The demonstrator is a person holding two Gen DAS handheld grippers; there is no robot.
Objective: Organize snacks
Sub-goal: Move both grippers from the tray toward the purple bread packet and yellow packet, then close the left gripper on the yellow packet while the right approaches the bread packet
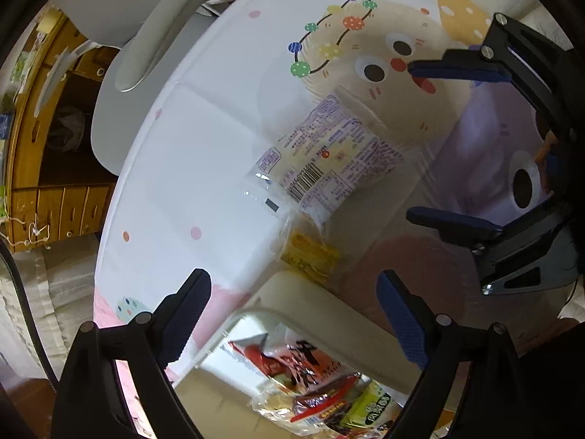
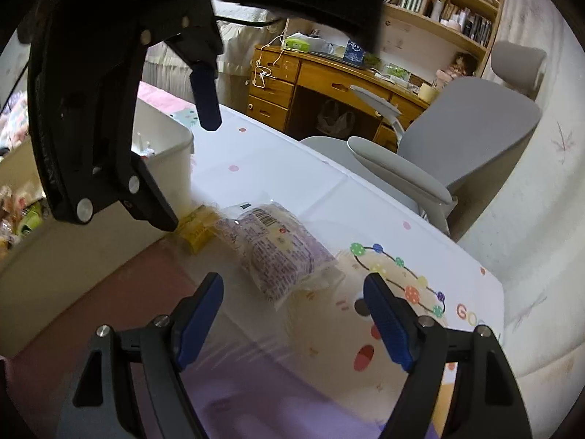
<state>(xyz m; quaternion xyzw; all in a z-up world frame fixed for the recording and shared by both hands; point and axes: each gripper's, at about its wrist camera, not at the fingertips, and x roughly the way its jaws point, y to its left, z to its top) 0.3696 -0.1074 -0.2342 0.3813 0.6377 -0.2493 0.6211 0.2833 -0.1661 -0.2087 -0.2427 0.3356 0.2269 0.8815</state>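
A clear purple-printed snack packet (image 1: 321,161) lies on the cartoon tablecloth; it also shows in the right wrist view (image 2: 281,252). A small yellow packet (image 1: 310,252) lies beside the beige bin (image 1: 289,285), also seen from the right (image 2: 197,226). The bin holds several snack packets (image 1: 321,387). My left gripper (image 1: 292,311) is open and empty, above the bin's near rim. My right gripper (image 2: 292,307) is open and empty, just short of the purple packet; it shows in the left wrist view (image 1: 435,142). The left gripper shows in the right wrist view (image 2: 193,175).
A grey office chair (image 2: 438,146) stands at the table's far side, its armrest (image 1: 161,33) near the table edge. A wooden desk (image 2: 329,84) with shelves stands behind it. The bin's white wall (image 2: 164,153) rises left of the packets.
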